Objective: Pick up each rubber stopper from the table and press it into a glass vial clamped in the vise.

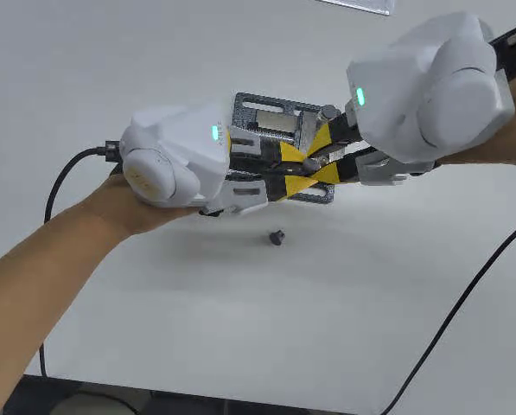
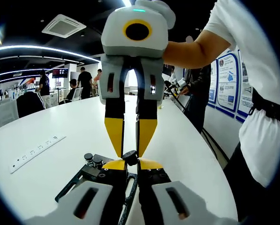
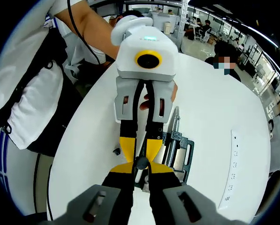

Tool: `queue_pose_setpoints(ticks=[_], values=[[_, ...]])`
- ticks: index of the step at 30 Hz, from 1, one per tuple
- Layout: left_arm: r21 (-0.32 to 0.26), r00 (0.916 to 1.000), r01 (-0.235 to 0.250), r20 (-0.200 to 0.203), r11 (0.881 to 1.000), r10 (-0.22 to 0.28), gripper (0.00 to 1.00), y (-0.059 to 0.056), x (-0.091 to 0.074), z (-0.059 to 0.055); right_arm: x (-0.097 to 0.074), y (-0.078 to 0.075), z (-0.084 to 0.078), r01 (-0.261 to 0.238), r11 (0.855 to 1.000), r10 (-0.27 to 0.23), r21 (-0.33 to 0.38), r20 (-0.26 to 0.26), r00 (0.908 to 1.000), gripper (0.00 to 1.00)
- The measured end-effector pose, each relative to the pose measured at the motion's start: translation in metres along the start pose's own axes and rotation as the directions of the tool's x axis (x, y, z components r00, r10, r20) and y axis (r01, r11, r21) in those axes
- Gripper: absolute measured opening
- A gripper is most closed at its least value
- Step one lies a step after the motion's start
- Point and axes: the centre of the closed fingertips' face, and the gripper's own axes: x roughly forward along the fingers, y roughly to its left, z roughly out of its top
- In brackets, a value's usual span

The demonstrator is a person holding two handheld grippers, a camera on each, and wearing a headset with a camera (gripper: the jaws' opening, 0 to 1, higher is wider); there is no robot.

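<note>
**Two hand-held grippers meeting tip to tip over the vise.** The vise [image 1: 249, 105] stood on the white bench [image 1: 240, 337]. The left gripper [image 1: 299, 166] reached in from the left and the right gripper [image 1: 320, 157] from the upper right, their yellow jaw tips touching or nearly so. A dark rubber stopper [image 2: 130, 156] sat where the four tips met, above the vise. Both pairs of jaws were drawn in to a narrow slit, and it could not be told which pair clamped the stopper. In the left gripper view, two vials [image 2: 89, 158] stood upright in the vise, each with a dark cap, just left of the jaws. A second rubber stopper [image 1: 277, 237] lay loose on the bench, near the vise on the person's side and apart from both grippers. A white power strip [image 2: 36, 149] lay on the bench well apart from the vise. A black cable [image 1: 63, 186] ran from the rear of the left gripper towards the near bench edge.
</note>
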Motion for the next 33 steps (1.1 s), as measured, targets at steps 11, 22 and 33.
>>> queue_pose_setpoints(ticks=[11,22,33], values=[[0.026,1.0,0.001,0.009,1.0,-0.002,0.04,0.0003,0.0025,0.0011,-0.0025,-0.001,-0.0049,-0.006,0.999,0.006,0.033,0.004,1.0,0.11],[0.012,0.9997,-0.002,0.023,1.0,0.001,0.04,0.0024,0.0037,0.0037,-0.0056,-0.0037,-0.0049,0.001,0.999,-0.001,0.041,0.022,0.9998,0.11],[0.039,0.9994,-0.011,0.034,0.999,0.009,0.04,0.0015,0.0056,0.0065,-0.0077,-0.0051,-0.0074,-0.005,0.996,0.001,0.094,0.04,0.9992,0.13]])
